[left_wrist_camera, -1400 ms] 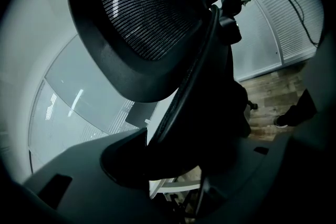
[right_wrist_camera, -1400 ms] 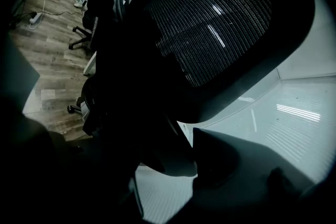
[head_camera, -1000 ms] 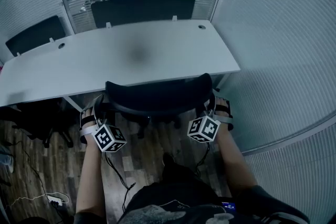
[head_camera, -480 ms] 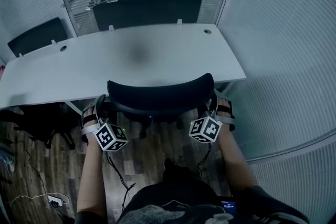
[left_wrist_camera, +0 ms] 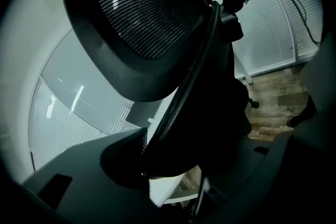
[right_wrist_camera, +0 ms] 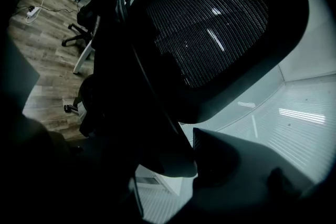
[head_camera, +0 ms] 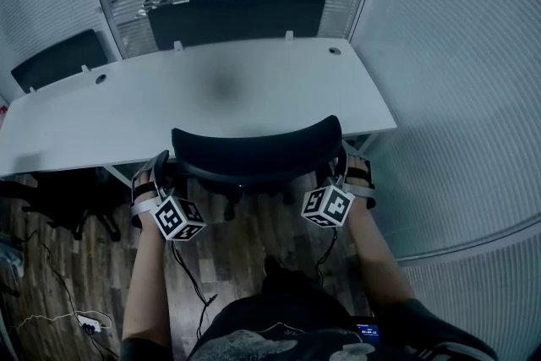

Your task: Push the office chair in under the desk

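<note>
The black office chair (head_camera: 254, 150) stands at the front edge of the white desk (head_camera: 169, 110), and its curved backrest top overlaps that edge. My left gripper (head_camera: 161, 172) is shut on the left side of the backrest frame, my right gripper (head_camera: 342, 166) on the right side. In the left gripper view the mesh backrest (left_wrist_camera: 142, 23) fills the upper part. The dark frame bar runs down between the jaws of the left gripper (left_wrist_camera: 176, 162). The right gripper view mirrors this: mesh backrest (right_wrist_camera: 210, 23) above, frame pinched in the right gripper (right_wrist_camera: 160, 160). The seat is hidden under the desk and backrest.
Two more black chairs (head_camera: 237, 17) (head_camera: 59, 59) stand behind the desk against a glass wall with blinds. A curved glass partition (head_camera: 456, 97) runs close on the right. A dark chair base (head_camera: 68, 203) sits under the desk's left part. Cables and a power strip (head_camera: 84, 321) lie on the wood floor.
The chair has slid a little toward the desk with both grippers on it; its backrest top now overlaps the desk's front edge more.
</note>
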The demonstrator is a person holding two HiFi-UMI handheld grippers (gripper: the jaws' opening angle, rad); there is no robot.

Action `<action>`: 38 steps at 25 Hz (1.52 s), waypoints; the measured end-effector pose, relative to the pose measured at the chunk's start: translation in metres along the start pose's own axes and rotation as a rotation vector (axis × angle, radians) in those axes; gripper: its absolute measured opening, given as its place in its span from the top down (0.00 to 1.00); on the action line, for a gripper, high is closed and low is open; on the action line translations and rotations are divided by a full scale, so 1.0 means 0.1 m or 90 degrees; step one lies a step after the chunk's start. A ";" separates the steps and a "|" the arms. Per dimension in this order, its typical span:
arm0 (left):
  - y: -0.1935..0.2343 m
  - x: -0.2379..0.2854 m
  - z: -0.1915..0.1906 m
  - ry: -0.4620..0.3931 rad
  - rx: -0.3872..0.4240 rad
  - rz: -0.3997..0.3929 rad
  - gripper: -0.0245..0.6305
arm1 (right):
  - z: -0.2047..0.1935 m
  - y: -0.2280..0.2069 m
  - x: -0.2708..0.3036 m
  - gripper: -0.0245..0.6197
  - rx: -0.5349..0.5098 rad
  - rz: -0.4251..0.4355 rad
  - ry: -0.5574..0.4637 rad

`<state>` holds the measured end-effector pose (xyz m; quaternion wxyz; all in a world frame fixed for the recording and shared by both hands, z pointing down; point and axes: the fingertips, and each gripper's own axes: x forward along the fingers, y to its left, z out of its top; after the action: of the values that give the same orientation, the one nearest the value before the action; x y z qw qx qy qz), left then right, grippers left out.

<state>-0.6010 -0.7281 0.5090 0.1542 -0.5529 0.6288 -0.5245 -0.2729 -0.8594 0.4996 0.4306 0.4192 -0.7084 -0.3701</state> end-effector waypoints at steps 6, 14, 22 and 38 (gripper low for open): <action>-0.02 -0.05 0.00 0.004 -0.006 0.002 0.57 | -0.02 0.00 -0.07 0.53 -0.009 -0.001 0.001; -0.02 -0.05 0.02 0.020 -0.007 0.009 0.55 | -0.10 -0.03 -0.10 0.53 -0.018 -0.022 0.010; 0.07 -0.48 -0.02 0.002 -0.075 0.027 0.49 | -0.20 0.01 -0.50 0.53 0.036 -0.025 0.018; 0.06 -1.87 -0.05 -0.172 -0.278 0.041 0.84 | 0.27 0.09 -1.94 0.62 0.371 0.011 -0.059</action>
<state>-0.5442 -0.5664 0.4342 0.1304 -0.6177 0.7181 -0.2929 -0.2463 -0.6752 0.4396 0.2626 0.5017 -0.8073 -0.1663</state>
